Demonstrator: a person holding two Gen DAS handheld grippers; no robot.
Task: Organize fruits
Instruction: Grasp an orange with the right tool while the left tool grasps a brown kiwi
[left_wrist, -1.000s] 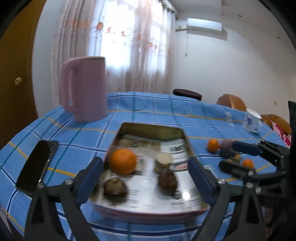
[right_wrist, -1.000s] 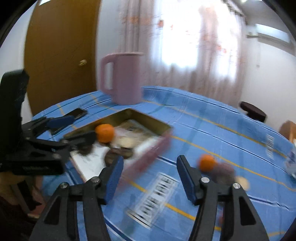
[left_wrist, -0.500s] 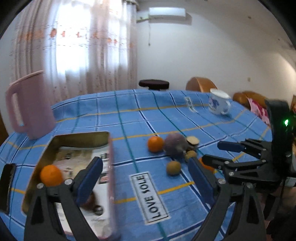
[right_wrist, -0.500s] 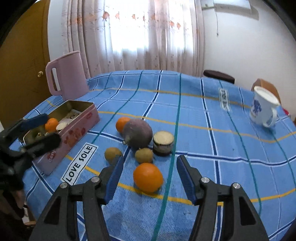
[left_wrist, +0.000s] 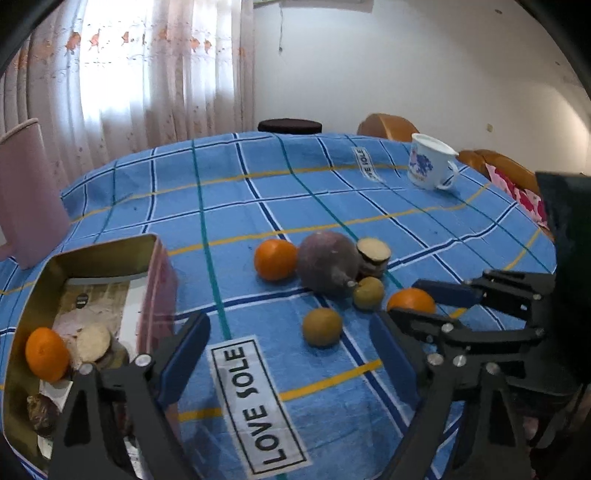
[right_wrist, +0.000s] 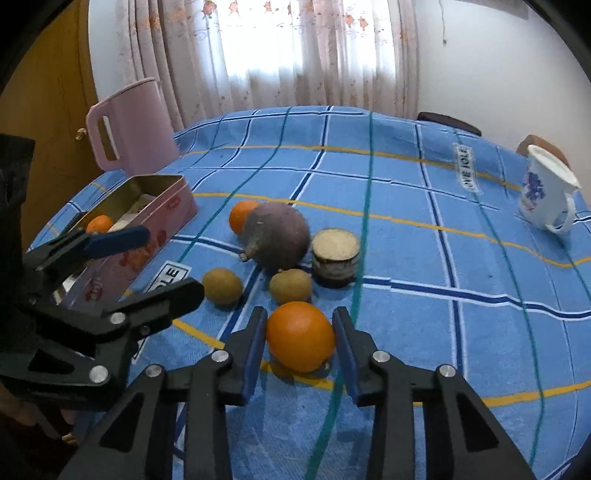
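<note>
On the blue checked tablecloth lies a cluster of fruit: an orange (right_wrist: 300, 338), a second orange (right_wrist: 242, 218), a big purple fruit (right_wrist: 279, 236), two small brown-green fruits (right_wrist: 222, 287) (right_wrist: 290, 285) and a cut half fruit (right_wrist: 335, 256). My right gripper (right_wrist: 300, 325) is closing, and its blue pads touch both sides of the near orange, which rests on the cloth. My left gripper (left_wrist: 288, 325) is wide and closing slightly, with only cloth between its fingers. It hangs just left of a brown-green fruit (left_wrist: 322, 326). A pink tin (left_wrist: 155, 258) on the left holds an orange (left_wrist: 46, 354) and other fruit.
A pink pitcher (right_wrist: 129, 129) stands behind the tin at the table's left. A white mug with a blue pattern (right_wrist: 543, 192) sits at the far right. Chairs and a dark stool stand beyond the table's far edge. Curtains hang behind.
Both grippers swung from over the tin to the fruit cluster on the right. The right gripper's fingers closed in around the near orange. The left gripper's fingers narrowed slightly.
</note>
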